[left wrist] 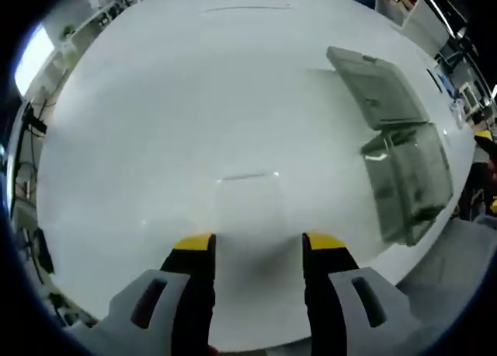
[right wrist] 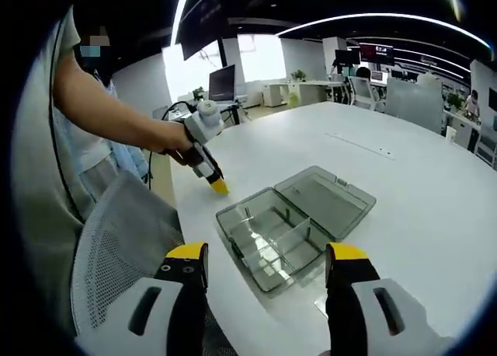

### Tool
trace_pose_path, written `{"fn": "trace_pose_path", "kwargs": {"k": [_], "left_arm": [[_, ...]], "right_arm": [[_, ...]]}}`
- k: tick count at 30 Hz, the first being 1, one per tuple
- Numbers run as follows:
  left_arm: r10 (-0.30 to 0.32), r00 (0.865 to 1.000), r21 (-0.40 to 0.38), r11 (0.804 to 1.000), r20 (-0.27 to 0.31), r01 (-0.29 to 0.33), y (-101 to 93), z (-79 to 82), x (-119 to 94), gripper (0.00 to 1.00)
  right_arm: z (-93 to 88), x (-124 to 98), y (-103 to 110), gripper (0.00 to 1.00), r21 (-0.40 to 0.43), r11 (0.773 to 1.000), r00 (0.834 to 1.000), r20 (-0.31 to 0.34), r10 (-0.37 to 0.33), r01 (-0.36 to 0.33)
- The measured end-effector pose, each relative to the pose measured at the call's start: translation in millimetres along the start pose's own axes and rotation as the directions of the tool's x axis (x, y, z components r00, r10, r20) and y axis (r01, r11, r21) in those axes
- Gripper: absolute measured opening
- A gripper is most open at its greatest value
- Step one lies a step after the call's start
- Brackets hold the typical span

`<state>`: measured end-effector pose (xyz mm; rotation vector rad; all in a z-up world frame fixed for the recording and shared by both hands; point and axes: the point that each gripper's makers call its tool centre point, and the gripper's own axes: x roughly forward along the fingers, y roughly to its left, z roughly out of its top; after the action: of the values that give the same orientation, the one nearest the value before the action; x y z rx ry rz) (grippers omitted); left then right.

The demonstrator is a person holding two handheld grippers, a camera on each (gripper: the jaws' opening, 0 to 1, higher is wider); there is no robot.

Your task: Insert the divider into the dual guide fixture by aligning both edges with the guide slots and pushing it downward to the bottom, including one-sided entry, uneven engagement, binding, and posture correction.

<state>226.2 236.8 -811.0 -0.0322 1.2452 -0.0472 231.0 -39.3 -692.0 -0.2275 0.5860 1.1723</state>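
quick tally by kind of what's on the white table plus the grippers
clear plastic box with open lid: 1
flat clear divider sheet: 1
hand-held gripper: 2, the left hand-held gripper and the right hand-held gripper, both open
Total: 4

Grey claw point(right wrist: 265, 274) bodies, black jaws, yellow tips; pale short sleeve.
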Motion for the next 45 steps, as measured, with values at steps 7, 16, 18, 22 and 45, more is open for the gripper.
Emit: {"fn": "trace_pose_path", "kwargs": {"k": [7, 16, 18, 22, 45], "left_arm": [[0.047, 0.998, 0.022, 0.999, -0.038, -0.046, 0.8, -0.9, 3.2, 0.42], [0.074, 0.996, 0.015, 0.997, -0.053, -0.073, 4.7, -0.3, 4.6, 0.39], [0.074, 0.996, 0.014, 0.997, -0.051, -0.073, 4.1, -0.4, 3.6, 0.37], [0.073, 0.996, 0.015, 0.997, -0.052, -0.073, 5.4, -0.4, 4.9, 0.35], [0.056, 0.996, 0.049, 0.997, -0.066, -0.053, 5.1, -4.2, 4.4, 0.31]], "right_arm": [[-0.8, 0.2, -2.3, 0.58, 0.002, 1.0, 1.0, 0.001, -0.005, 0.005], [-1.1, 0.7, -2.6, 0.58, 0.003, 1.0, 1.0, 0.005, -0.005, 0.005], [-1.1, 0.8, -2.8, 0.58, 0.005, 1.0, 1.0, 0.006, -0.004, 0.004], [-0.8, 0.2, -3.8, 0.58, 0.005, 1.0, 1.0, 0.007, -0.006, 0.006], [-7.8, -1.3, -2.3, 0.58, -0.003, 1.0, 1.0, -0.009, -0.004, 0.004]]}}
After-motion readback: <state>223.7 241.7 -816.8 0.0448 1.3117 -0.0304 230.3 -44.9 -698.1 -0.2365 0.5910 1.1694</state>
